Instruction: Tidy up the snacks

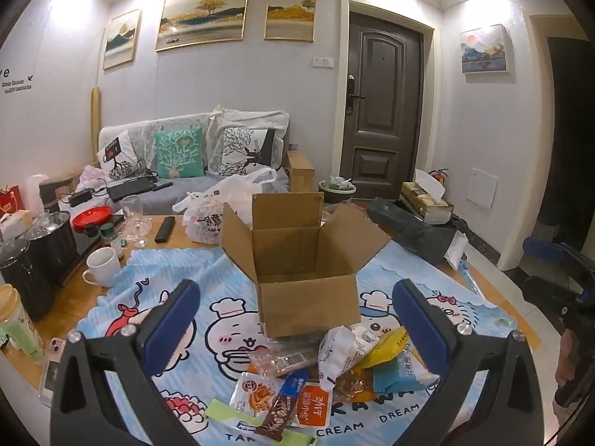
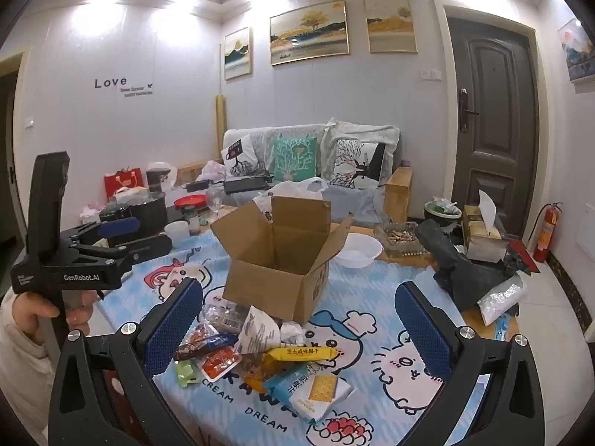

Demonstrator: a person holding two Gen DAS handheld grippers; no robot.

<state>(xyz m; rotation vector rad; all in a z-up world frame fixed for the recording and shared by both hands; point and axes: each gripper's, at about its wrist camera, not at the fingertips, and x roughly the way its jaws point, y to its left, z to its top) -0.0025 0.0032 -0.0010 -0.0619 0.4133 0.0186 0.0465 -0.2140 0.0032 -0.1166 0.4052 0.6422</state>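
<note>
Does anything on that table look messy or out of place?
Yes: the snacks lie in a jumbled heap on the cloth, overlapping one another, beside the open box, which looks empty from here.

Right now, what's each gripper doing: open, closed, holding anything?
Left gripper: open, holding nothing, above the pile of snack packets.
Right gripper: open, holding nothing, facing the open brown cardboard box.

Cardboard box (image 1: 303, 278) on tablecloth (image 1: 178, 271), flaps up; snack packets (image 1: 327, 368) heaped just before it; mug (image 1: 102, 267) left; sofa (image 1: 178, 156) behind table.
</note>
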